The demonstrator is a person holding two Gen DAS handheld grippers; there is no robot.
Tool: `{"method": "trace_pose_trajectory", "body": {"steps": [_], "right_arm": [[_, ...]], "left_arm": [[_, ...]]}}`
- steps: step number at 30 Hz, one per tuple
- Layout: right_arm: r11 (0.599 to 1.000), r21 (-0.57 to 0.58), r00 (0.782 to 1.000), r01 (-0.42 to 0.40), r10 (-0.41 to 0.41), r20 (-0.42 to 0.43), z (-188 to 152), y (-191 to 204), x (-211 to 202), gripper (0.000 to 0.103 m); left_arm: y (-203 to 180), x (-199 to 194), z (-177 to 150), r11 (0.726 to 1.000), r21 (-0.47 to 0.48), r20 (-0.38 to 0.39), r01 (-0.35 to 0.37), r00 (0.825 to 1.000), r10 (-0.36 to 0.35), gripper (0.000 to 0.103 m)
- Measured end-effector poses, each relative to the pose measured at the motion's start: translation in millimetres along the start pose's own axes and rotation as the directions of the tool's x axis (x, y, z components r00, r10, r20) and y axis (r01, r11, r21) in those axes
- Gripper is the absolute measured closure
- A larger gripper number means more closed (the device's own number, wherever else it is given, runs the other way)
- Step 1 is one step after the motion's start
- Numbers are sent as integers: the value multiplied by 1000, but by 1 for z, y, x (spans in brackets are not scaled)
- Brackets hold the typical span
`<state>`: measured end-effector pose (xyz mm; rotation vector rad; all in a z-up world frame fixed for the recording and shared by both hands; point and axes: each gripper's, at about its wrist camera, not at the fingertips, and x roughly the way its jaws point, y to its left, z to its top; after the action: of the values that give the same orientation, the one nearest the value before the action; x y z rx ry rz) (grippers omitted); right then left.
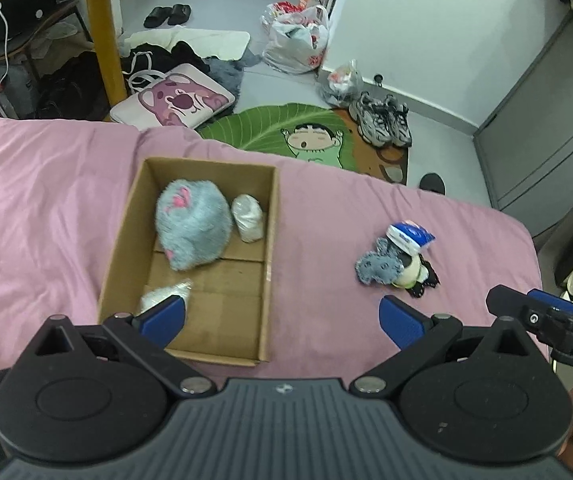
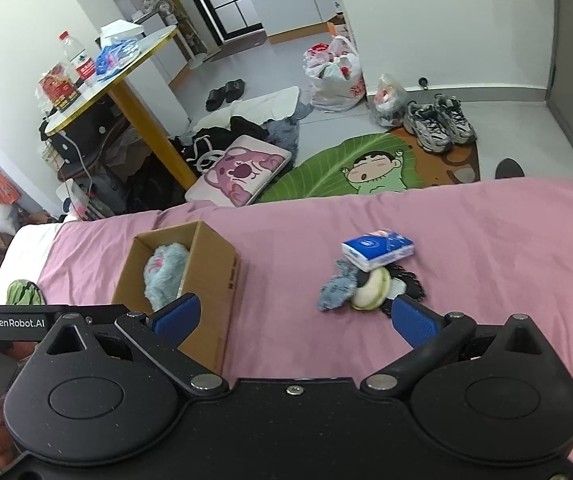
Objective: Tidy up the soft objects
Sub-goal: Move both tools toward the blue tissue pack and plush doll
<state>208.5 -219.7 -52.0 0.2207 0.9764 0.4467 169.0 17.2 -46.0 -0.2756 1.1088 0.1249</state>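
An open cardboard box [image 1: 270, 232] [image 2: 210, 264] lies on the pink bedsheet [image 1: 46, 208] [image 2: 486, 240]. Inside it are a fluffy grey-blue plush [image 1: 192, 224] [image 2: 164, 276], a white wrapped bundle [image 1: 248, 218] and another white bundle [image 1: 164, 294] at the near end. To the right on the sheet lies a small pile: a blue-and-white tissue pack [image 1: 408, 236] [image 2: 378, 250], a grey fuzzy toy [image 1: 378, 266] [image 2: 336, 290] and a cream round plush [image 2: 370, 292] with black parts. My left gripper [image 1: 282, 322] is open above the box's near right corner. My right gripper [image 2: 294, 316] is open, just short of the pile.
Beyond the bed's edge the floor holds a green leaf rug [image 1: 270, 124] [image 2: 326, 168], sneakers [image 1: 384, 120] [image 2: 438, 122], plastic bags [image 1: 298, 36] [image 2: 336, 72], a pink cushion [image 1: 174, 98] [image 2: 242, 174], clothes and a yellow-legged table [image 1: 104, 28] [image 2: 146, 120]. A grey cabinet [image 1: 546, 120] stands right.
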Motion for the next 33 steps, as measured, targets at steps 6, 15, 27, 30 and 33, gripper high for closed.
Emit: {"method": "trace_pose_trajectory", "body": {"steps": [6,15,27,30,33], "right_arm": [[999,37,1000,5,-5,-8,-7,-28,0,0],[993,109,998,-36,42,-51,-15,-66,17,27],[979,199,990,-52,76,-116,-13,-111,53,46],[976,211,987,-57,86,-133,-11,-117,64,50],[974,221,984,-57,92,-154,-11,-124,76,53]], "left_arm": [[-26,6,-3,1000,26,14,-9,1000,8,1],[-60,32,-3,1000,27,6,0,1000,0,3],[-95,88,2,999,42,-57,7,998,-4,15],[-101,103,5,999,43,-76,1,997,2,19],[-106,117,8,999,46,-92,-1,996,5,19]]}}
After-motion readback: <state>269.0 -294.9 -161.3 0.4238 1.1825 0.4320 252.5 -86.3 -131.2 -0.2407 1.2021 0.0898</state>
